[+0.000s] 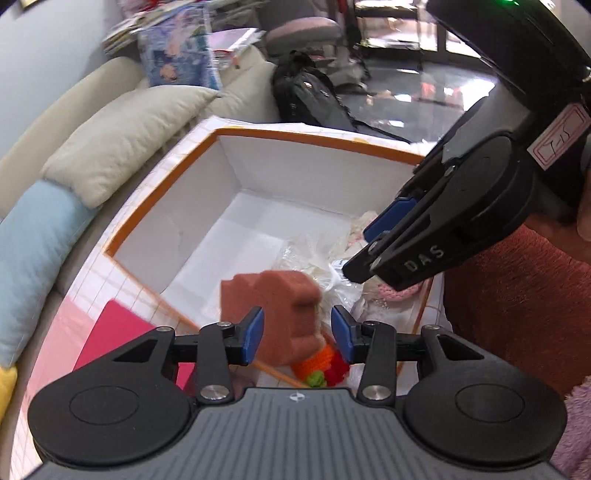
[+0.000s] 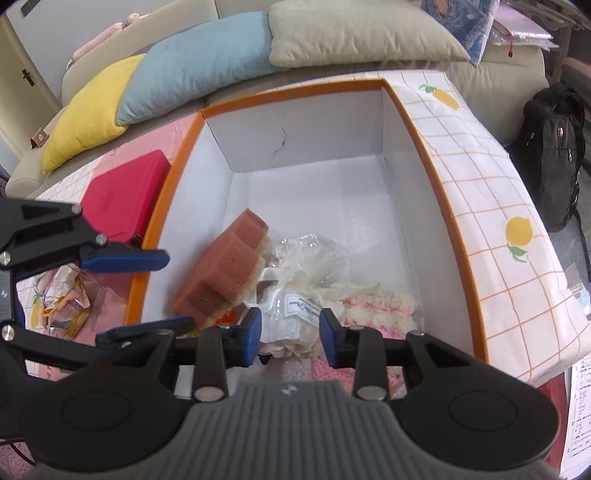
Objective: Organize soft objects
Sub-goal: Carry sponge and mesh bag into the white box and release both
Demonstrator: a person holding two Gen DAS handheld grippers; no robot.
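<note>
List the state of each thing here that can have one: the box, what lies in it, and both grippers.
Box: open, no lid on it.
Sponge: in the box, tilted, touching neither left pad.
Plastic bag: in the box, crumpled.
Pink and white knit: in the box, flat beside the bag.
Red case: outside the box, closed.
Left gripper: open, holding nothing.
Right gripper: open above the bag.

A beige sofa (image 2: pixel 498 70) holds yellow (image 2: pixel 88 110), blue (image 2: pixel 195 62) and cream cushions (image 2: pixel 354 33); the floor (image 1: pixel 424 92) looks glossy.

brown sponge (image 2: pixel 225 273), white box (image 2: pixel 317 122) (orange-rimmed)
</note>
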